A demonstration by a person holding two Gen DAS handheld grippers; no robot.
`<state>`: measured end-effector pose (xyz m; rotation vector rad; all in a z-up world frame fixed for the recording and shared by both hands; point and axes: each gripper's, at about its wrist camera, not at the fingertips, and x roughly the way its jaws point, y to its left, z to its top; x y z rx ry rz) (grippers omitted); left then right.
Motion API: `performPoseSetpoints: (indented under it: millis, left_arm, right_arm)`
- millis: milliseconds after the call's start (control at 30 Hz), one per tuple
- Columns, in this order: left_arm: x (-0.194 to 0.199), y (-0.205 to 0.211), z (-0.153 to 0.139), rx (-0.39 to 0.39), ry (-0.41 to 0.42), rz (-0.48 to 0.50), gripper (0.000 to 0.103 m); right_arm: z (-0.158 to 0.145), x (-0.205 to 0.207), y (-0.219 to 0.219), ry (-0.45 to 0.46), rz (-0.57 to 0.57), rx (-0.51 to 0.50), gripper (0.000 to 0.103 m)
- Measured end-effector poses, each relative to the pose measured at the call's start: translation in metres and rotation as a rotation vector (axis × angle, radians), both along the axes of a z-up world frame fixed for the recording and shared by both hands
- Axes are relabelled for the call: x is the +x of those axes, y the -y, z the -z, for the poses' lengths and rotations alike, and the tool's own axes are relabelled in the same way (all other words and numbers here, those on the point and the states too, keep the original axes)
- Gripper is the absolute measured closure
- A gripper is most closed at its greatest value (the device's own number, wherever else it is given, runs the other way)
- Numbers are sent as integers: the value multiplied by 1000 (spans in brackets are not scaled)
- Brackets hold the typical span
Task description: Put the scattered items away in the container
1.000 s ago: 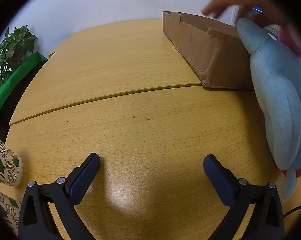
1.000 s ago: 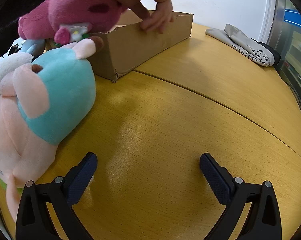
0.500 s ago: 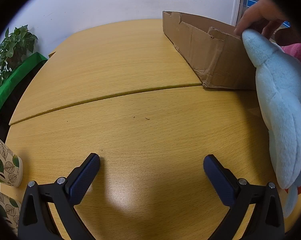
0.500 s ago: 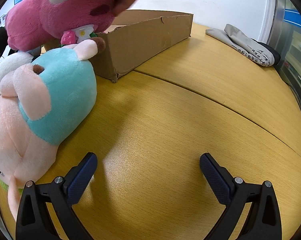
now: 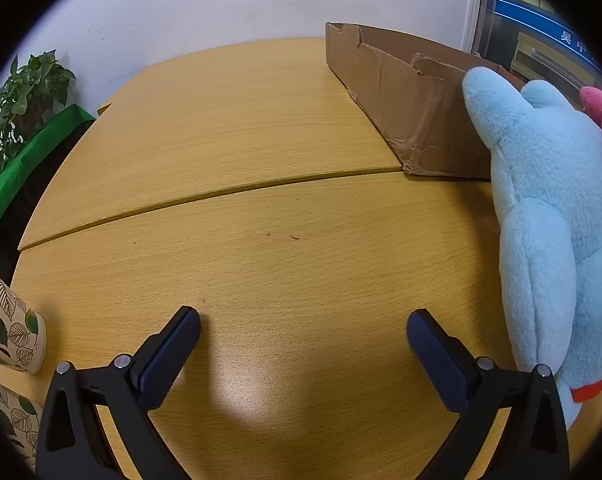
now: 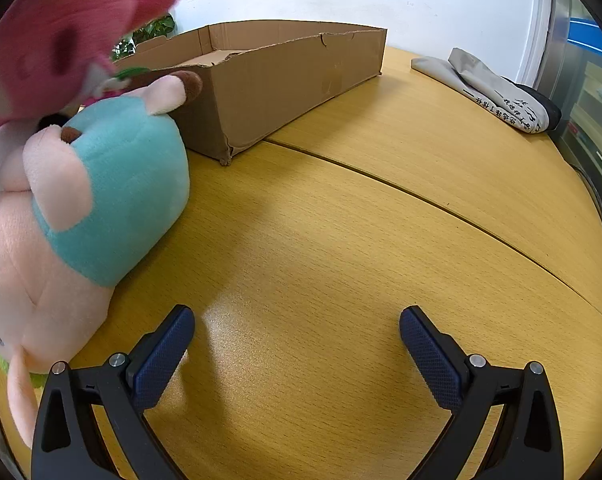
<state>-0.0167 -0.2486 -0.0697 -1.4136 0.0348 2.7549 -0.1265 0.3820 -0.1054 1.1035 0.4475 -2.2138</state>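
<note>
Both tools are seen spread wide and empty above the bare wooden table [image 6: 341, 240]: the left gripper [image 5: 303, 340] hangs over the near middle of the tabletop, the right gripper [image 6: 297, 338] likewise, with nothing between the jaws of either.

The cardboard box [image 6: 285, 76], open-topped and torn along its rim, is set toward the far edge of the table. Against its near corner the toys are piled. A pale blue plush [image 5: 549, 232] is stretched along the table's right side in the left view, its tip touching the box wall. In the right view a pink pig plush in a teal garment [image 6: 89, 200] is laid just before the box corner, and a magenta plush [image 6: 57, 40] is seen blurred above it; whether it is resting on the pile cannot be told.

The toys are judged light, soft and yielding, not fragile and not slippery; a pinch would best be taken on a narrow part, such as an ear, a limb or the blue tip, since the round bodies look wider than the jaws.

On a grey folded cloth [image 6: 501, 92] at the far right edge, dark printed characters are visible but too small to read. Blue signage with characters is partly cut off behind the box. Two leaf-printed paper cups [image 5: 9, 328] are stood at the left edge.
</note>
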Motion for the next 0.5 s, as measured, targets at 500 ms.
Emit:
performPoseSetpoints:
  millis: [500]
  left_arm:
    - [-2,1,3,0,0,0,0]
  right_arm:
    - [0,0,0,0,0,0,0]
